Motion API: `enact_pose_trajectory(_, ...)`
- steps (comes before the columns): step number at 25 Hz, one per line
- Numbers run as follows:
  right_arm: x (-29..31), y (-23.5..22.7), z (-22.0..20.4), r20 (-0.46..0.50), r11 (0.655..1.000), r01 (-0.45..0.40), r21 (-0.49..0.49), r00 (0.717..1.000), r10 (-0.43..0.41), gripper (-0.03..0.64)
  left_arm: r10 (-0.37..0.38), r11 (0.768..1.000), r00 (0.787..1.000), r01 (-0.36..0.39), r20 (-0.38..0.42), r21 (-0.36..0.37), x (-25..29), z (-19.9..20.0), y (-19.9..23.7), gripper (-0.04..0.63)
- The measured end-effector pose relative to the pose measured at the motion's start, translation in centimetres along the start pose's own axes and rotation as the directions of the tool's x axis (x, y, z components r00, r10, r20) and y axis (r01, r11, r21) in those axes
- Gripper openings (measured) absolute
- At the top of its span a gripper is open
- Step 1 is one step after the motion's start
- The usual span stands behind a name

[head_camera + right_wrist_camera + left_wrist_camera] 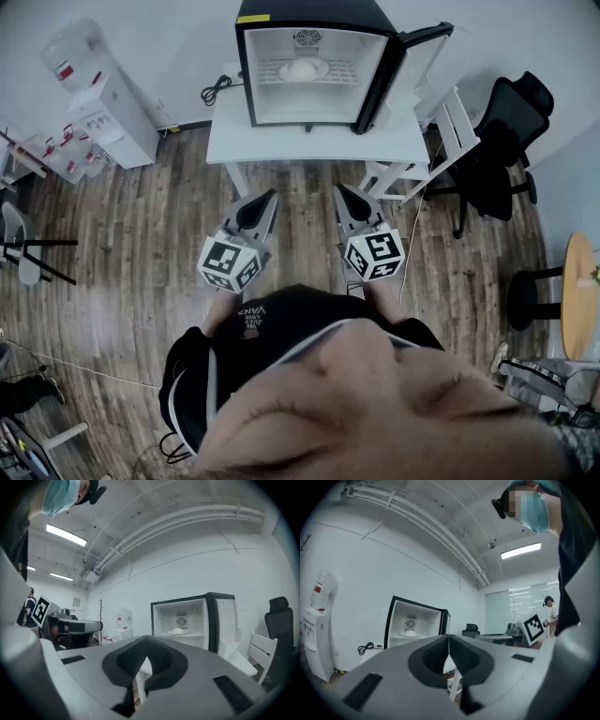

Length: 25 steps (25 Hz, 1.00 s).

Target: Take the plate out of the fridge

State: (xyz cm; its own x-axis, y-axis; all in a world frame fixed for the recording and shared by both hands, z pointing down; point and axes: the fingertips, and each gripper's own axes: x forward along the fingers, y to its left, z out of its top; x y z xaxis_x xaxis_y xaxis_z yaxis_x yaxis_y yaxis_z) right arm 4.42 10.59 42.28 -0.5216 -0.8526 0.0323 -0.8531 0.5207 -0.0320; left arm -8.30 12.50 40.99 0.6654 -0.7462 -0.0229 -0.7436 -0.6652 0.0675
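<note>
A small black fridge [314, 64] stands on a white table [281, 141] with its door [412, 66] swung open to the right. On its shelf lies a white plate [303, 69] with a pale mound on it; the plate [410, 633] also shows in the left gripper view, and the plate [178, 631] in the right gripper view. My left gripper [272, 197] and right gripper [339, 192] are held level side by side over the floor, well short of the table. Both are shut with nothing between the jaws.
A water dispenser [108, 103] stands at the back left. A white chair [427, 159] and a black office chair [502, 150] stand right of the table, a round wooden table [581, 295] at the far right. A cable [217, 91] lies on the table's left corner.
</note>
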Motion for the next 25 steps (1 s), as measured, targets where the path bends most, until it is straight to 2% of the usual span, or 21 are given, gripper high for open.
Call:
enact_pose_trajectory(7,0.5,0.2,0.1,0.014,1.000,0.023,0.021,1.000,-0.023,0.011,-0.010,1.000,1.000,0.010,-0.010,-0.004,-0.3,-0.2,0.9,0.017)
enact_pose_trajectory(12,1.2,0.5,0.2,0.046,0.996,0.036,0.076,0.998,-0.040,0.012,-0.030,0.999,0.999,0.030,-0.010,-0.015,-0.6,-0.4,2.1,0.017)
enact_pose_trajectory(19,1.8,2.0,-0.7,0.037,0.994,0.070,0.082,0.997,-0.073,0.012,-0.093,0.996,0.995,0.093,-0.023,-0.010,-1.1,-1.4,3.6,0.017)
enact_pose_trajectory(25,2.9,0.8,-1.3,0.011,0.993,0.083,0.080,0.996,-0.085,0.012,-0.146,0.989,0.987,0.146,-0.063,-0.005,0.7,-2.5,3.8,0.017)
